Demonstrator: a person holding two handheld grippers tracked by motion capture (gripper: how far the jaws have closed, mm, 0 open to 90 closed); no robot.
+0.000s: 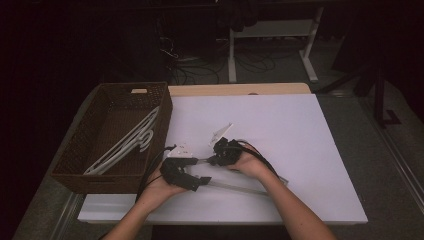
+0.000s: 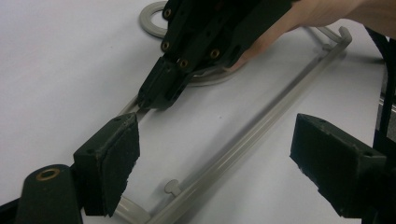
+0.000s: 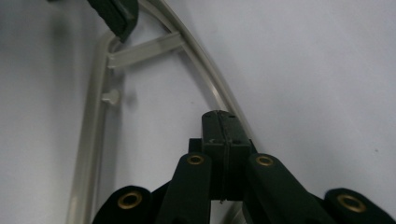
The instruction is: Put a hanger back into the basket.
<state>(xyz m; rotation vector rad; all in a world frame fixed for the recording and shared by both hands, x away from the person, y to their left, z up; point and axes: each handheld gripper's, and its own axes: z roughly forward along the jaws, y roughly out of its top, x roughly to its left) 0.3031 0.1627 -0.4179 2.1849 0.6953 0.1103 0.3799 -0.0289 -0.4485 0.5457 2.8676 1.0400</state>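
Observation:
A pale plastic hanger (image 1: 240, 188) lies flat on the white table (image 1: 280, 130). My left gripper (image 1: 196, 183) is at the hanger's left end and stands open. In the left gripper view the hanger's long bar (image 2: 261, 126) runs between the two pads of that gripper (image 2: 224, 163), untouched by them. My right gripper (image 1: 211, 161) is just behind it, jaws shut. Its tip (image 3: 222, 123) rests over the hanger's curved arm (image 3: 205, 70), and I see nothing pinched between the jaws. The same tip (image 2: 149, 100) nearly meets the left pad (image 2: 116, 158).
A dark wicker basket (image 1: 105, 182) stands at the table's left side and holds several white hangers (image 1: 131, 141). Bare white tabletop stretches to the right and behind the hands. Beyond the table, cables and white desk legs (image 1: 232, 55) stand on the floor.

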